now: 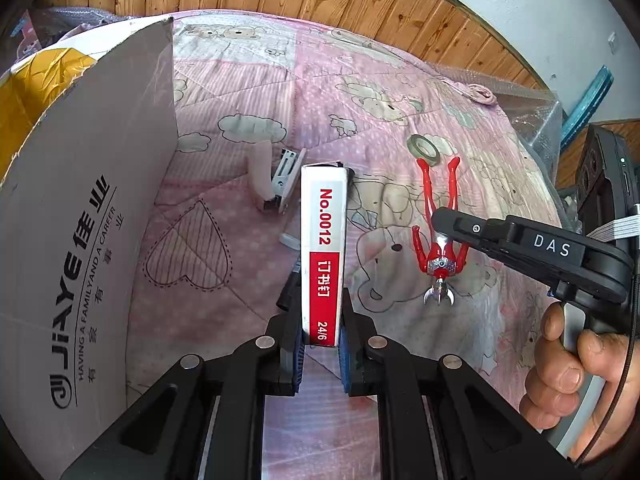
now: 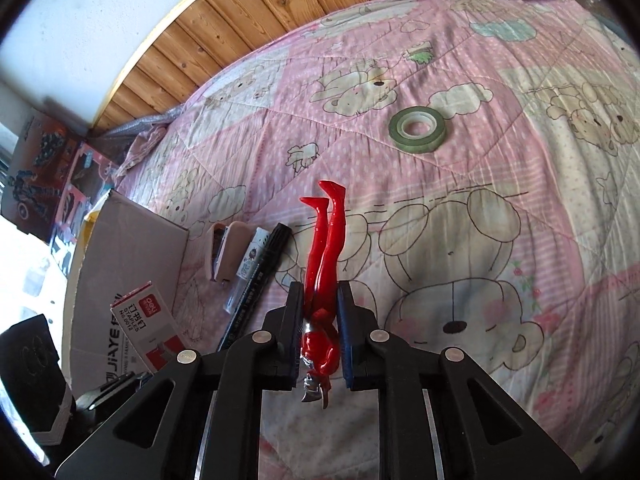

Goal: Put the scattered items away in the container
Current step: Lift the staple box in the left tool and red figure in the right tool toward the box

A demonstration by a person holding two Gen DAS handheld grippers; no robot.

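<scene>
The left gripper [image 1: 322, 320] was pinching a white-and-red cardboard box of staples [image 1: 323, 256] by its near end, both blue-padded fingers [image 1: 347, 354] pressed flat against its long sides, the box lifted clear of the pink patchwork quilt [image 1: 320, 92] that carried everything. Just to its left stood the tall grey flap of the brown cardboard carton [image 1: 92, 216] with printed lettering, yellow lining showing inside; the carton sat at the quilt's left edge.

And the right gripper [image 2: 320, 312] was clamped on a red plastic hero figure [image 2: 325, 264], gripping the torso with the legs pointing away and the silver head hanging toward the camera. In the left wrist view a hand [image 1: 568, 376] was wrapped around that gripper's handle.

On the quilt, close to the carton's flap, lay a pale pink stapler [image 2: 224, 252], a white pen [image 2: 245, 270] and a black marker [image 2: 256, 288] side by side. A green roll of tape [image 2: 418, 128] lay flat farther toward the quilt's far edge, well apart from them.
</scene>
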